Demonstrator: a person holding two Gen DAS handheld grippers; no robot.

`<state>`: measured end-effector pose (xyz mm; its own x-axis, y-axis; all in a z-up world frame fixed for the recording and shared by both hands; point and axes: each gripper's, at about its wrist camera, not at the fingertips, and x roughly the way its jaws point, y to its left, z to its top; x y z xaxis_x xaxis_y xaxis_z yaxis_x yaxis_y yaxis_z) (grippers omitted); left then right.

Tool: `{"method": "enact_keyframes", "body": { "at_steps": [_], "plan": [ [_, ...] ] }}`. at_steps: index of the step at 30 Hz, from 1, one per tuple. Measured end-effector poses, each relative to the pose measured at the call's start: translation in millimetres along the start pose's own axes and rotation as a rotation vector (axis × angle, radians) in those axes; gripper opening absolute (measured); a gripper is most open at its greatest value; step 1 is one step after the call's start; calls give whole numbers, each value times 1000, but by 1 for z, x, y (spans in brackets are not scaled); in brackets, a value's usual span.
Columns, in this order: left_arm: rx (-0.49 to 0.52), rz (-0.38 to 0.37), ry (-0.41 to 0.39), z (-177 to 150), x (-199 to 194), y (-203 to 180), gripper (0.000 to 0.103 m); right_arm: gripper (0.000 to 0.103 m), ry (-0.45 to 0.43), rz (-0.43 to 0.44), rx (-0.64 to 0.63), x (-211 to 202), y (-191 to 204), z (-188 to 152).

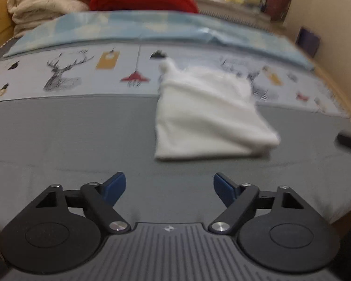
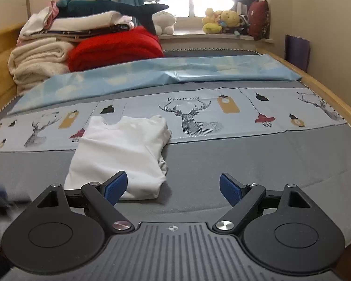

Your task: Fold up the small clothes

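Observation:
A small white garment [image 1: 206, 114] lies folded on the grey bed cover, its neck end toward the deer-print strip. In the right wrist view the garment [image 2: 119, 157] sits left of centre, with both sleeves tucked under. My left gripper [image 1: 169, 188] is open and empty, hovering a little in front of the garment's near edge. My right gripper [image 2: 173, 188] is open and empty; its left finger [image 2: 115, 187] overlaps the garment's near edge in the view. The right gripper's tip [image 1: 348, 140] shows at the right edge of the left wrist view.
A light blue sheet [image 2: 152, 75] lies across the bed behind the deer-print strip [image 2: 199, 117]. Folded cream blankets [image 2: 39, 61] and a red blanket [image 2: 114, 49] are stacked at the far left. The wooden bed rail [image 2: 327, 89] runs along the right. Plush toys [image 2: 222, 21] sit on the windowsill.

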<state>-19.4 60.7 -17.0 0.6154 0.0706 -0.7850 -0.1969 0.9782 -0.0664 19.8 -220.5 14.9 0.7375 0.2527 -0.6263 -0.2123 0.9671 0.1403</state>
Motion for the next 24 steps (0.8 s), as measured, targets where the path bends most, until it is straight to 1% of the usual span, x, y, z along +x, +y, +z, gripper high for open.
{"method": "enact_keyframes", "body": {
  "at_steps": [2,3,6,8,9,11,14,17,19,24],
  "plan": [
    [38,60,-30,3,3,-5,91,87,32,2,20,6,0,-1],
    [33,76,-36,5,5,-5,92,87,45,10,27,9,-1,-1],
    [-14,48,-30,7,3,-3,93,87,47,3,23,15,3,0],
    [-32,42,-48,7,-3,-1,93,87,43,-3,22,15,7,-2],
    [-43,30,-51,8,-4,-1,95,87,39,-2,21,15,8,-1],
    [-59,9,-61,10,0,5,95,87,33,5,5,14,14,-3],
    [-44,24,-71,11,-1,3,95,87,37,12,-33,16,21,-4],
    [-62,28,-69,11,1,6,95,87,40,5,-63,19,24,-5],
    [-75,22,-72,13,1,8,95,87,38,15,-44,19,24,-4],
    [-65,20,-74,13,3,7,95,87,53,24,-27,22,24,-4]
  ]
}}
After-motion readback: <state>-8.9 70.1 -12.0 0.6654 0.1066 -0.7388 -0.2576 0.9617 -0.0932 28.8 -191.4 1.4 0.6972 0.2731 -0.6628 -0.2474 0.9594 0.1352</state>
